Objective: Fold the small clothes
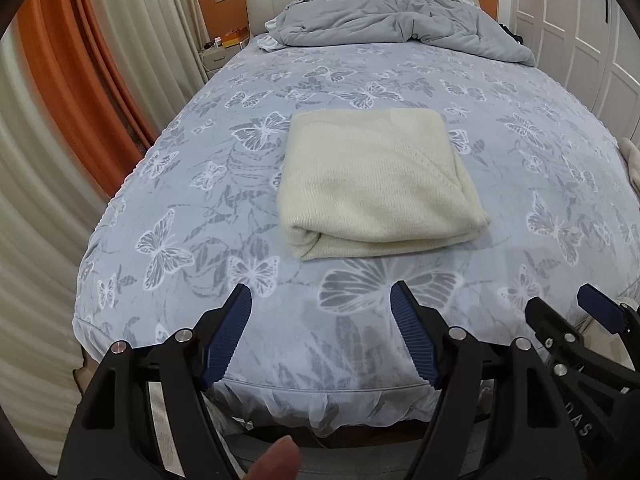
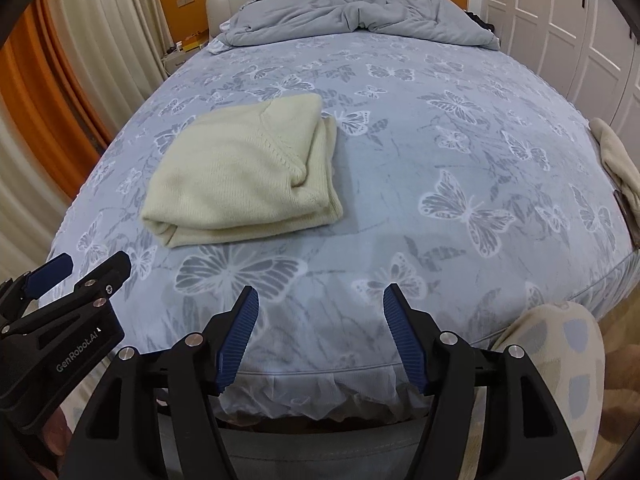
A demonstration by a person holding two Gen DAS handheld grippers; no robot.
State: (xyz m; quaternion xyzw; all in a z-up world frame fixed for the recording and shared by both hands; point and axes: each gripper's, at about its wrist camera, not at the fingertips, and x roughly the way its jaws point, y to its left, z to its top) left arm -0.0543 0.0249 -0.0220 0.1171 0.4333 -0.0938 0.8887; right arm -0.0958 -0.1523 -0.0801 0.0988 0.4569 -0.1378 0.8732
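Cream sweater (image 1: 380,184) lies folded on bed (image 1: 520,200). Left claw (image 1: 321,300) and right claw (image 2: 321,300) both spread apart, holding nothing, above bed's foot.

Folded cream sweater (image 1: 380,184) on bed (image 1: 200,200) — left tool (image 1: 320,300) spread

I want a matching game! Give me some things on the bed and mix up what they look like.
Things:
1. sweater
2. duvet
3. bedsheet
4. curtain

Looks:
A. orange, hanging at the side
B. cream, folded in a neat stack
C. grey, crumpled by the headboard
D. blue with butterflies

Pairs: 1-B, 2-C, 3-D, 4-A
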